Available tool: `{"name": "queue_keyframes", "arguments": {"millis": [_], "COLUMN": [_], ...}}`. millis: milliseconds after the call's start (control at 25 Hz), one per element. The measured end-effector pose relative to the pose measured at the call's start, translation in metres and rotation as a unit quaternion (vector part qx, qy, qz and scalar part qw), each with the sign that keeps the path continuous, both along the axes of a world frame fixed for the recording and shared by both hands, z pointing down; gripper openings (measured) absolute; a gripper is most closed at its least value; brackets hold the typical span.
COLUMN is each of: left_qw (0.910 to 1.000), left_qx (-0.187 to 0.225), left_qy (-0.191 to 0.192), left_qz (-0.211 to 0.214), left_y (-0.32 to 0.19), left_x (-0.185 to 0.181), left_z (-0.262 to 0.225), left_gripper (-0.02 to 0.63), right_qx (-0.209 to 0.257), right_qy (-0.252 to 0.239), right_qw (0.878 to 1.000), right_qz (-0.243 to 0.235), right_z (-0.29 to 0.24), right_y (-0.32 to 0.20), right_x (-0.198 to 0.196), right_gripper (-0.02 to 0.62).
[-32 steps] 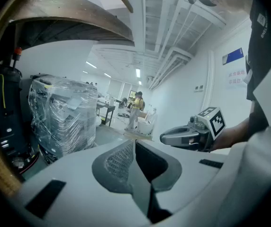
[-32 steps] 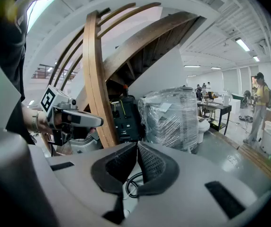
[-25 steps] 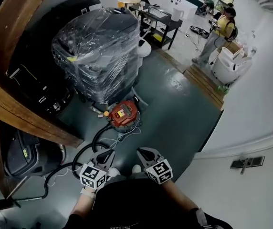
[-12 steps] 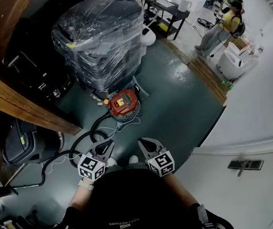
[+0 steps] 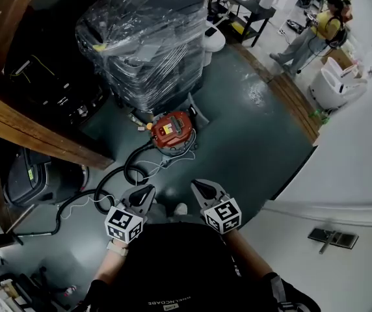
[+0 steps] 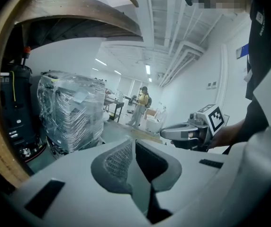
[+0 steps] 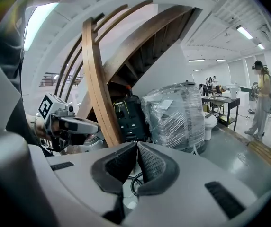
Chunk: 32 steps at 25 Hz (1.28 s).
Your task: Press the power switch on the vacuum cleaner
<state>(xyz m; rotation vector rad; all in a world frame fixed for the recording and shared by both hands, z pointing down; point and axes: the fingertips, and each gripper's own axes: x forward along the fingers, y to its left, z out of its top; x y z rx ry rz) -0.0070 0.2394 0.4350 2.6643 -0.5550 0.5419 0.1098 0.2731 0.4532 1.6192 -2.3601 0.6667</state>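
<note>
Sitting on grey floor [image 5: 251, 148]: red round vacuum cleaner [image 5: 172, 130], 12 o'clock from left gripper [image 5: 147, 192] and right gripper [image 5: 196, 185], well apart. Both jaw pairs pressed together, empty. Film-wrapped stack [image 5: 150, 41] just beyond, 11 o'clock.

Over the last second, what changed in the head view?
Only the view shifted: the vacuum cleaner and wrapped pallet sit slightly higher in frame. Nothing was grasped or released. The left gripper and right gripper stay shut, empty, close to the body, short of the vacuum cleaner.
</note>
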Motion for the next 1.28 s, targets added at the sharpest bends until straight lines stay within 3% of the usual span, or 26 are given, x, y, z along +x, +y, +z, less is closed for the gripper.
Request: {"name": "queue_keyframes", "arguments": {"millis": [400,920,1280], "left_qw": [0.9998,0.9995,0.9987], "left_qx": [-0.017,-0.024,-0.045], "left_qy": [0.005,0.022,0.020], "left_qz": [-0.002,0.002,-0.016], "left_y": [-0.058,-0.199,-0.241], "left_x": [-0.006,-0.061,-0.084], "left_z": [0.016,0.024,0.038], "left_gripper": [0.015,0.015,0.015], "right_qx": [-0.020,-0.041,-0.059], "right_qy": [0.002,0.032,0.035], "right_qw": [1.000,0.999,0.998], "right_qz": [-0.013,-0.013,-0.009], "right_z": [0.015,0.031,0.044], "right_y": [-0.062,-0.202,-0.263], "right_x": [-0.012,-0.058,-0.075], "right_gripper": [0.026,0.026,0.026]}}
